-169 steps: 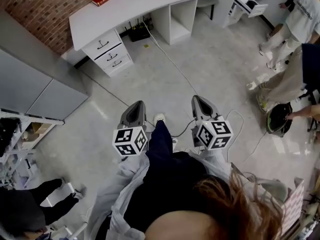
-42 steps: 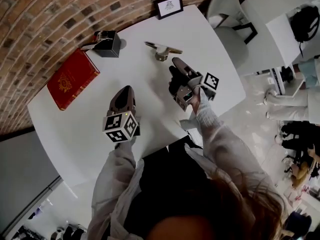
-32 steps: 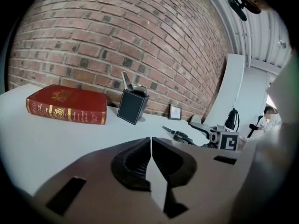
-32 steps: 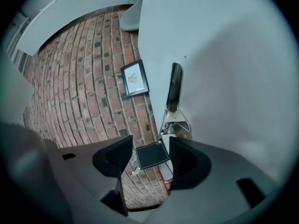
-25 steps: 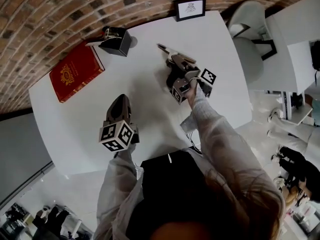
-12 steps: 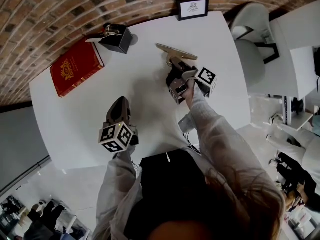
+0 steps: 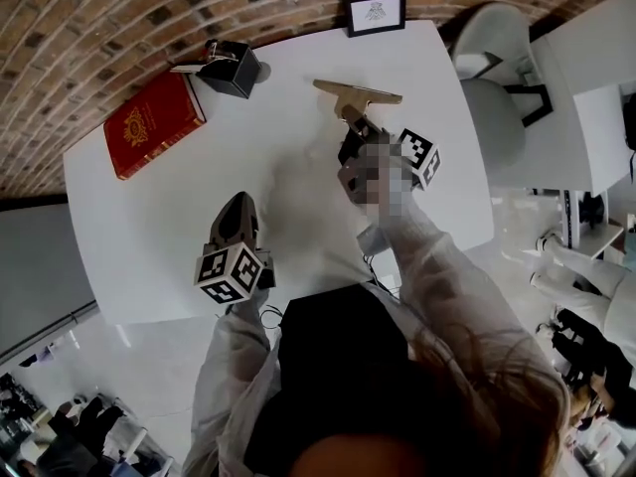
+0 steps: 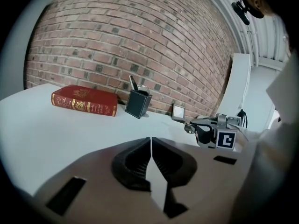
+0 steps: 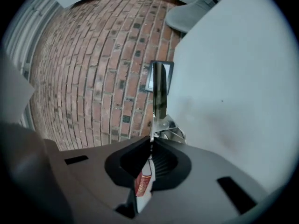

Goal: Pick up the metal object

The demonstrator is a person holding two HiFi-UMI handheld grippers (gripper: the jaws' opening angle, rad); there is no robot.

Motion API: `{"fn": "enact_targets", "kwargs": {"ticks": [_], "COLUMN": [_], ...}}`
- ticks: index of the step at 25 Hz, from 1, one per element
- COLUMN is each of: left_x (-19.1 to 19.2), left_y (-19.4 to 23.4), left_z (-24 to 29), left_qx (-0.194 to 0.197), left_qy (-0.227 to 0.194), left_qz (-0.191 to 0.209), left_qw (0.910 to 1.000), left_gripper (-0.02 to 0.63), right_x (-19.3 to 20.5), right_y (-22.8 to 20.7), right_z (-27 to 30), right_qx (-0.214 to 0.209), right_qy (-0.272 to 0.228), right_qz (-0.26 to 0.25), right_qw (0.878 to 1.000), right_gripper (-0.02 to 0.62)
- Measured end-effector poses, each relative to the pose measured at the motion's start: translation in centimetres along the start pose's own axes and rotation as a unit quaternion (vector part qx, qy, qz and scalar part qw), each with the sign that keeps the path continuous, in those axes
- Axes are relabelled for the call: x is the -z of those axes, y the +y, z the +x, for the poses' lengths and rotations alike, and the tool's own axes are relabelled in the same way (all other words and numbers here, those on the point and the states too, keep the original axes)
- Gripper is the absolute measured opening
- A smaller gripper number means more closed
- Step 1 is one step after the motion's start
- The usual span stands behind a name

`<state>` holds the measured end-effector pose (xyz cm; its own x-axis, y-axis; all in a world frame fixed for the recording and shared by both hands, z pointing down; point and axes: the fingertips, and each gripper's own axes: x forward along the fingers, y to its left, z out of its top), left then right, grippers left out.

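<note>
The metal object [image 7: 356, 93] is a flat brass-coloured bar on a small silver bracket, near the back of the white table [image 7: 149, 227]. My right gripper [image 7: 355, 127] is shut on its bracket from the near side. In the right gripper view the bar [image 9: 159, 94] juts forward from the shut jaws [image 9: 151, 141] toward the picture frame. I cannot tell whether it is off the tabletop. My left gripper [image 7: 238, 205] hovers over the table's front left, shut with nothing in it [image 8: 150, 141]. From the left gripper view the right gripper [image 8: 212, 132] and the bar [image 8: 183, 120] show at the right.
A red book [image 7: 152, 124] lies at the back left, next to a black pen holder [image 7: 234, 68]. A small picture frame [image 7: 375, 13] stands against the brick wall. A grey chair [image 7: 492, 78] sits off the table's right end.
My right gripper has shut on the metal object, and the bar has swung and shifted slightly right. The left gripper has stayed where it was.
</note>
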<state>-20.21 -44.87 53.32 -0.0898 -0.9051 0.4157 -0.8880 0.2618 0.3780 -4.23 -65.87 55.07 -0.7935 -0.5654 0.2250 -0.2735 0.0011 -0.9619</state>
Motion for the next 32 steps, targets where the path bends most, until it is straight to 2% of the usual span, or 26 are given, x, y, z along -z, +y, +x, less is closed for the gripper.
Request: {"fn": "enact_targets", "kwargs": {"ticks": [6, 12, 16, 22, 32], "left_x": [-0.9, -2.0, -2.2, -2.6, -2.4], "left_y": [-0.5, -1.0, -1.1, -0.8, -0.8], "left_z": [-2.8, -6.4, -8.7, -11.9, -17.6], "left_qx": [0.012, 0.04, 0.061, 0.074, 0.089], "left_qy": [-0.023, -0.042, -0.045, -0.06, -0.078], "left_qz": [-0.006, 0.004, 0.017, 0.024, 0.033], "left_qw": [0.9997, 0.9983, 0.9969, 0.9952, 0.9924], "left_gripper": [0.023, 0.023, 0.023, 0.023, 0.023], "right_x": [0.6, 3.7, 6.2, 10.2, 15.4], "right_y": [3.4, 6.7, 8.9, 11.6, 13.5], "right_z": [-3.4, -7.5, -10.3, -14.1, -19.9], "right_qx": [-0.006, -0.005, -0.004, -0.02, -0.016], "right_qy": [-0.011, -0.025, -0.033, -0.033, -0.046], "right_qz": [-0.103, -0.204, -0.278, -0.358, -0.482], "right_qw": [0.995, 0.979, 0.96, 0.933, 0.875], "right_gripper": [0.016, 0.015, 0.015, 0.015, 0.015]}}
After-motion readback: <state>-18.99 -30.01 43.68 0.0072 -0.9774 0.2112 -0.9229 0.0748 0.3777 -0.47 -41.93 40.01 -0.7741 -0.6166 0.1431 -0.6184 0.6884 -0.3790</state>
